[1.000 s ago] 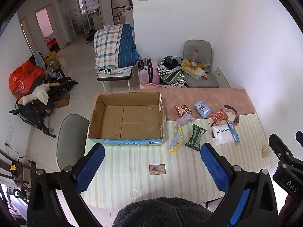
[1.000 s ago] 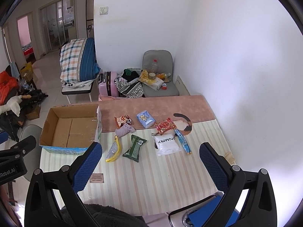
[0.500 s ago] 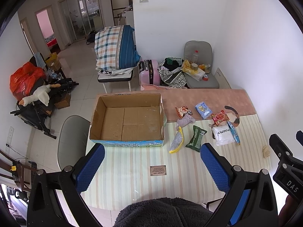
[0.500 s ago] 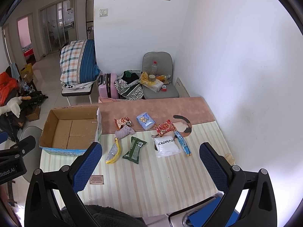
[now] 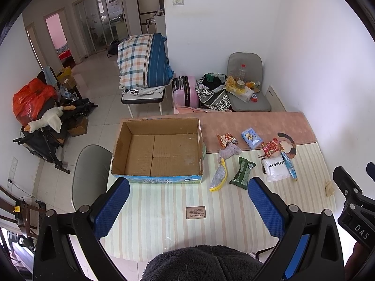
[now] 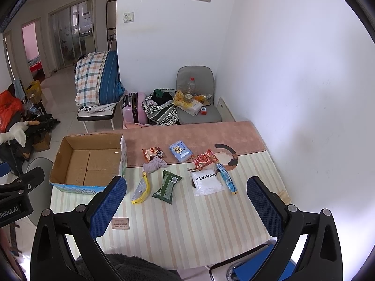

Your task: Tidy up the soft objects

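Observation:
An empty cardboard box (image 5: 159,149) stands at the table's left; it also shows in the right wrist view (image 6: 89,159). Right of it lie several soft packets: a yellow pouch (image 5: 219,175), a green packet (image 5: 242,173), a white bag (image 5: 275,169), a purple cloth (image 5: 229,151), a blue tissue pack (image 5: 252,138) and red snack packets (image 5: 271,147). My left gripper (image 5: 188,208) is open and empty, high above the table's near edge. My right gripper (image 6: 186,207) is open and empty, also high over the near edge.
The striped table (image 5: 234,215) has a pink runner (image 5: 257,121) along its far side. A grey chair (image 5: 91,168) stands left of the table. Beyond are a pink suitcase (image 5: 185,91), a chair with clutter (image 5: 246,89) and a white wall at right.
Both views have shifted slightly, the table contents sitting a little lower in frame. Nothing on the table has moved and both grippers stay open.

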Motion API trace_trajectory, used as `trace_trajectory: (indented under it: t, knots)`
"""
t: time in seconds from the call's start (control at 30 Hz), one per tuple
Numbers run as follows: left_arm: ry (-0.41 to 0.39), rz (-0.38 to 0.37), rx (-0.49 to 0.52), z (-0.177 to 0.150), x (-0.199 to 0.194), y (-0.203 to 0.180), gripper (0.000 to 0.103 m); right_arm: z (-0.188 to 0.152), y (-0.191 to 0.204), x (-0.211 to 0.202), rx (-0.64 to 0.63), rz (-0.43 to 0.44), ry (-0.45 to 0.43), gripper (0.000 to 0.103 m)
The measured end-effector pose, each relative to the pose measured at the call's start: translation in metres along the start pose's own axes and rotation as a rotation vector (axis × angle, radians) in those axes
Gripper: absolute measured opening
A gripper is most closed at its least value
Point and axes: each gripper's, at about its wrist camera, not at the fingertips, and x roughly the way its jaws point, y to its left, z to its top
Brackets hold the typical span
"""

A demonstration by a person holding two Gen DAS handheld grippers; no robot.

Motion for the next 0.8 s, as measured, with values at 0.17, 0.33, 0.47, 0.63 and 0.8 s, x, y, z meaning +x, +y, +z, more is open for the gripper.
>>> trace_trajectory:
  t: [0.17, 0.33, 0.47, 0.63, 0.8]
  knots:
    - [0.000, -0.001, -0.003, 0.000, -0.001, 0.000, 0.103, 0.000, -0.002, -0.002, 0.004, 0.001, -0.006, 0.103]
    - [0.000, -0.001, -0.004, -0.001, -0.001, -0.001, 0.103, 0.000, -0.003, -0.004, 0.006, 0.003, -0.013, 0.103]
    - [0.000, -0.001, -0.005, 0.000, -0.002, 0.000, 0.103, -0.001, -0.003, -0.004, 0.007, 0.006, -0.015, 0.103]
    - [0.007, -0.006, -0.005, 0.003, 0.002, -0.006, 0.103, -0.004, -0.005, -0.001, 0.018, 0.018, -0.010, 0.103]
    - [0.053, -0.006, 0.037, 0.019, 0.043, -0.027, 0.103, -0.001, -0.032, 0.032, 0.092, 0.017, 0.033, 0.103]
